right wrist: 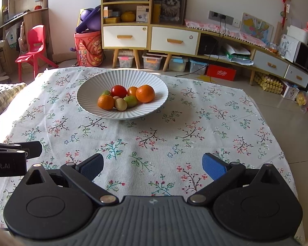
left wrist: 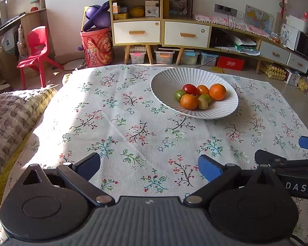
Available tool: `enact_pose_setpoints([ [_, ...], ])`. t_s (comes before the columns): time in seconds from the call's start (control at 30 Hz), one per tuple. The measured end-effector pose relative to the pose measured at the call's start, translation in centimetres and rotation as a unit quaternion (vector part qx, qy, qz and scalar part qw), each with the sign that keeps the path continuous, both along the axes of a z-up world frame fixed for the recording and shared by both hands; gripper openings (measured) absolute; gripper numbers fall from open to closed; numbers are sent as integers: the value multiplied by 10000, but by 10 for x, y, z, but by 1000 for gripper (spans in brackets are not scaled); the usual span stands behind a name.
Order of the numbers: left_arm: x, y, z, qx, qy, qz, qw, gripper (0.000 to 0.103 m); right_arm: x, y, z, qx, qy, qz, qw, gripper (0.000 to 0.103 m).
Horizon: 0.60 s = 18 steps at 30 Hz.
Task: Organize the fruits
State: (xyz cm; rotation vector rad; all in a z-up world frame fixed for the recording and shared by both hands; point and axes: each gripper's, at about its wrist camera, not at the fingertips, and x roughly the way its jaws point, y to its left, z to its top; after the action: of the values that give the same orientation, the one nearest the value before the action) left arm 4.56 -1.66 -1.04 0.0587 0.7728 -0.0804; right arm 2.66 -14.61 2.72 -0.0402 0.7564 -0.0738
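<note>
A white ribbed bowl stands on the floral tablecloth. It holds several fruits: oranges, a red tomato, green fruits and a kiwi. My left gripper is open and empty, low over the cloth, well short of the bowl. My right gripper is open and empty, also short of the bowl. The right gripper also shows at the right edge of the left wrist view.
A knitted blanket lies at the table's left edge. Beyond the table stand a red chair, a red bin, a wooden cabinet with drawers and storage boxes on the floor.
</note>
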Motion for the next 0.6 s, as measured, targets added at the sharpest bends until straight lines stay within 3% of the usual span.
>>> enact_pose_setpoints([
  [0.6, 0, -1, 2, 7, -9, -16, 10000, 92, 0, 0, 0, -3, 4, 2, 10000, 102],
])
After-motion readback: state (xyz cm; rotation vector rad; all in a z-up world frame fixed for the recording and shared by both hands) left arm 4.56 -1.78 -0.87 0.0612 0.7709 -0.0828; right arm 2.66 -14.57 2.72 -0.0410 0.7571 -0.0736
